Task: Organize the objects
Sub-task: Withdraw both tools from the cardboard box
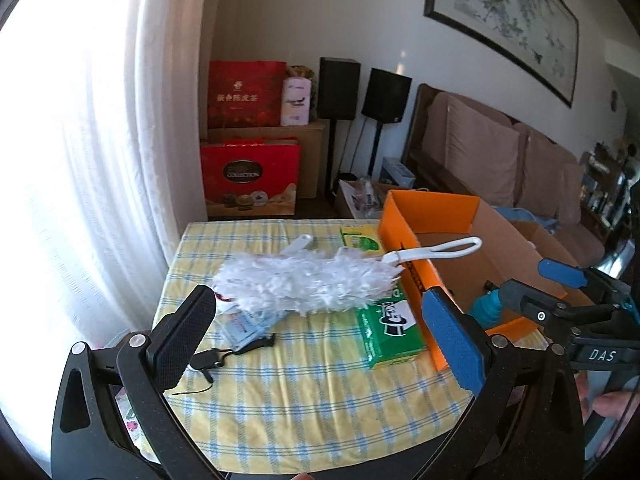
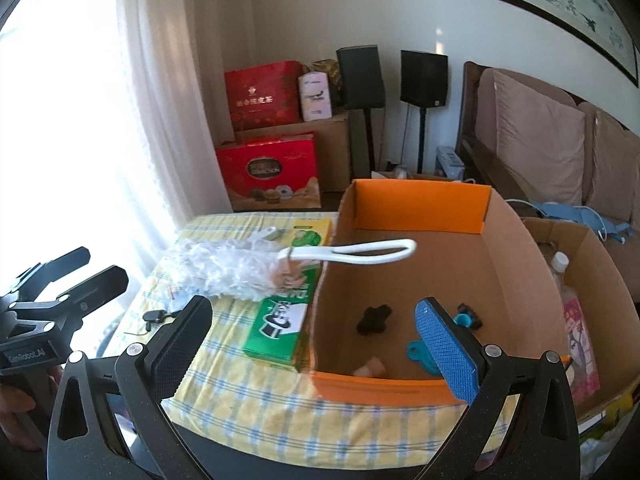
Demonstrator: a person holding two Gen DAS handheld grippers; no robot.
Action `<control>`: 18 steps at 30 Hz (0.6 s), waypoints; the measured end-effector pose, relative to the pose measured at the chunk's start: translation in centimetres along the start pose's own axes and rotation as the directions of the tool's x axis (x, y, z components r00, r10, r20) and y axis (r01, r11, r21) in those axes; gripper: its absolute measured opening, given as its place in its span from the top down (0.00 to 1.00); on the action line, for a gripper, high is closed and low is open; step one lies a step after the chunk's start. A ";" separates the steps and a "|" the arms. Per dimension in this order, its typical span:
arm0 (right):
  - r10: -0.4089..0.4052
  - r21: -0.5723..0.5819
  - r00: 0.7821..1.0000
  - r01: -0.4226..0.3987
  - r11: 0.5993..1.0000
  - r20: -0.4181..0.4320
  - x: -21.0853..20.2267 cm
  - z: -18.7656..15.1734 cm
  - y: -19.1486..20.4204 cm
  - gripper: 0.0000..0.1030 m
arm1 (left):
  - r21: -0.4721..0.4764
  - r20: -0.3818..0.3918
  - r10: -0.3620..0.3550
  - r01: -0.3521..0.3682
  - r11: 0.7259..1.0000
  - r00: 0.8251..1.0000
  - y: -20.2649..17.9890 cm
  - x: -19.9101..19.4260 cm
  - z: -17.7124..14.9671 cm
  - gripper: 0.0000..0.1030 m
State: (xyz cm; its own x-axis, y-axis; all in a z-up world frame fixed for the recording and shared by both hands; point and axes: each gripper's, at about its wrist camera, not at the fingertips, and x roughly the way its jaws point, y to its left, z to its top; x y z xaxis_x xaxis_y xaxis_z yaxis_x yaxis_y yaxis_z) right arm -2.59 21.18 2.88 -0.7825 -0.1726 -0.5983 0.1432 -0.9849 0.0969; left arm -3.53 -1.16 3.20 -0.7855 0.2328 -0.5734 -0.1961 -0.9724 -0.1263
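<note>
**Both grippers spread, holding nothing**

The left gripper (image 1: 324,336) has its fingers wide apart and touches nothing. Ahead, between the fingers, the duster (image 1: 304,280) lies on the tablecloth (image 1: 320,400), its looped handle reaching over the box (image 1: 404,232) wall.

The right gripper (image 2: 316,348) is equally spread and empty. The box (image 2: 404,388) sits just beyond its fingertips, duster (image 2: 228,268) ahead-left.

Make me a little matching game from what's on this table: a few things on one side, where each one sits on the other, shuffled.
Things:
1. white duster
2. green carton
3. teal clip
4. black strap

Places:
A. inside the orange box
B. on the checked cloth, left of the duster's head
C. handle loop reaching over the box wall
D. on the cloth against the box's outer wall

Pairs: 1-C, 2-D, 3-A, 4-B
</note>
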 end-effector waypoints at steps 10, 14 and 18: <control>0.027 -0.037 1.000 -0.027 0.999 -0.012 1.2 0.3 2.6 0.00 | -0.039 -0.009 0.041 -0.042 0.998 0.999 2.9 -0.1 -0.8 0.00; 0.041 -0.043 0.999 -0.042 0.998 -0.021 1.8 0.2 3.3 0.00 | -0.057 -0.017 0.075 -0.076 0.995 0.997 4.6 0.1 -1.2 0.00; 0.050 -0.047 0.998 -0.051 0.998 -0.031 2.5 0.1 3.9 0.00 | -0.080 -0.029 0.108 -0.110 0.991 0.994 6.5 0.3 -1.8 0.00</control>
State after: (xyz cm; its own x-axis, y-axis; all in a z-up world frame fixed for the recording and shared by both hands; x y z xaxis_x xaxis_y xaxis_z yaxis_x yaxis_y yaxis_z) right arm -4.05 16.86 1.83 -0.7550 -0.2211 -0.6173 0.2114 -0.9732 0.0900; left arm -4.01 -7.41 0.75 -0.7845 0.1259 -0.6072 -0.0608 -0.9901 -0.1268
